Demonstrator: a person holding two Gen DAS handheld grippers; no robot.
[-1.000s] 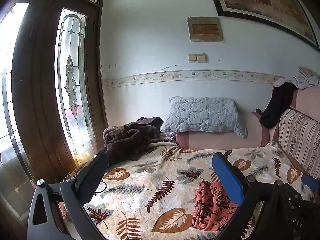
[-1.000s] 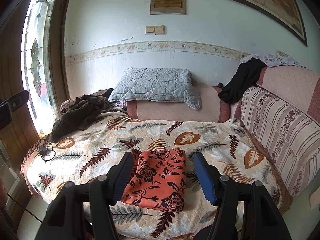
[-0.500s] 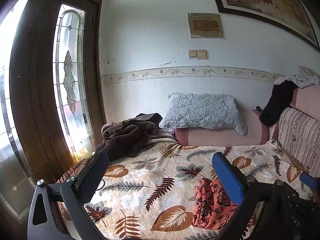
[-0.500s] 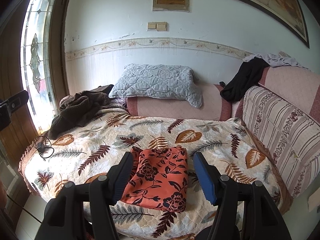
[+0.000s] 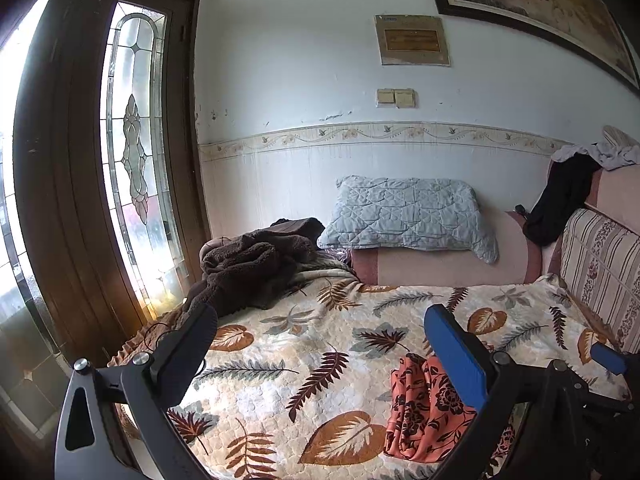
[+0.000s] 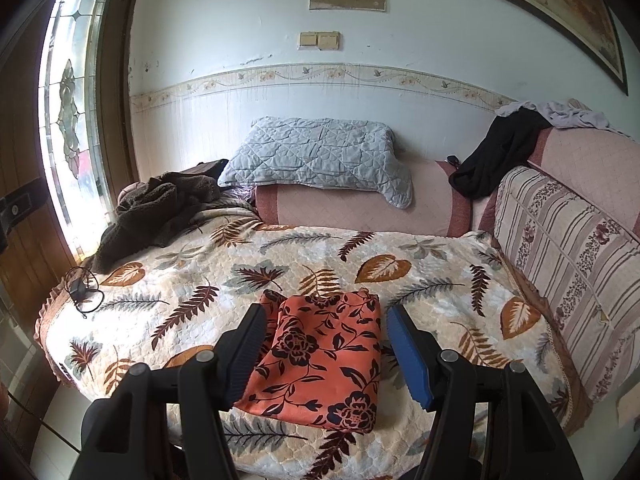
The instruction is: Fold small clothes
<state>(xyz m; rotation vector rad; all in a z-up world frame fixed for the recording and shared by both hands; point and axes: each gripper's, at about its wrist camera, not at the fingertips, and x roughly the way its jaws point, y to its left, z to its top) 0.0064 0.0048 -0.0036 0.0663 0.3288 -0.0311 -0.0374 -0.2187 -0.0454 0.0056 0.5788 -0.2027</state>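
Leaf-print bedspread (image 6: 420, 280) under folded orange cloth (image 6: 324, 356)

White wall (image 6: 240, 32), stained-glass window (image 5: 136, 160) bright, leaf-print sofa cover (image 6: 280, 256), grey pillow (image 6: 320, 156).

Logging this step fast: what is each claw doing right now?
Left claw: open, holding nothing.
Right claw: open, holding nothing, above the folded orange cloth.

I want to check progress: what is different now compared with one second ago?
Both grippers, left gripper and right gripper, have drawn back and tilted up slightly, so the bed sits lower in both views. Both stay open and empty. The folded orange floral garment lies unmoved on the leaf-print blanket.
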